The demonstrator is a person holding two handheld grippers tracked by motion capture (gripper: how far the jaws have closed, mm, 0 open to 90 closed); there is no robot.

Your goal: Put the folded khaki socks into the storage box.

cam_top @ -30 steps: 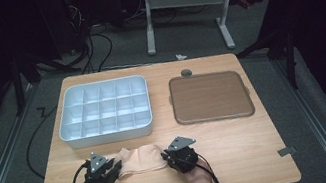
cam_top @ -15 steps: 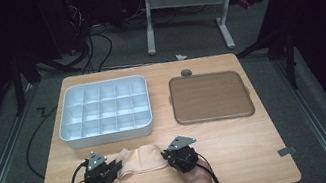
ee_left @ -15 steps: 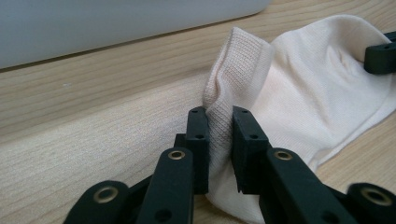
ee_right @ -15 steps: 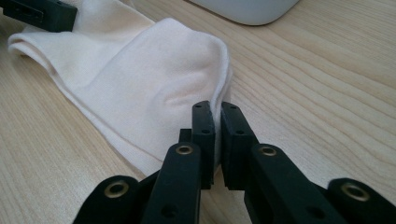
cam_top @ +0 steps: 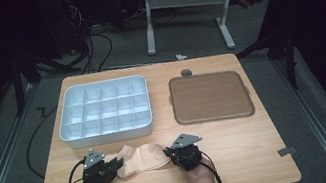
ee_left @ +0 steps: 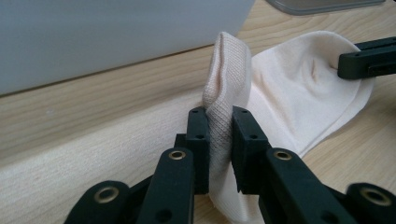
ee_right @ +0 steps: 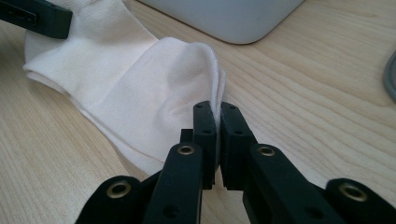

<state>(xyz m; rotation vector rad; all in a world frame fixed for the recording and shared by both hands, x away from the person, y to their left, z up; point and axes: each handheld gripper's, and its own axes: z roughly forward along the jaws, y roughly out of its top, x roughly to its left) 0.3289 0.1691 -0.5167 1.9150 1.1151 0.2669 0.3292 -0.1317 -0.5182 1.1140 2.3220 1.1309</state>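
Pinching opposite ends of the sock (cam_top: pixel 141 158), both grippers' jaws.

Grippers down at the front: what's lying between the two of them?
A pale sock, seen in the high view. The left gripper pinches one end and the right gripper pinches the other.

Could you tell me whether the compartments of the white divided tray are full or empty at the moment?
Empty. In the high view, every compartment of the white divided tray shows only its bare pale floor.
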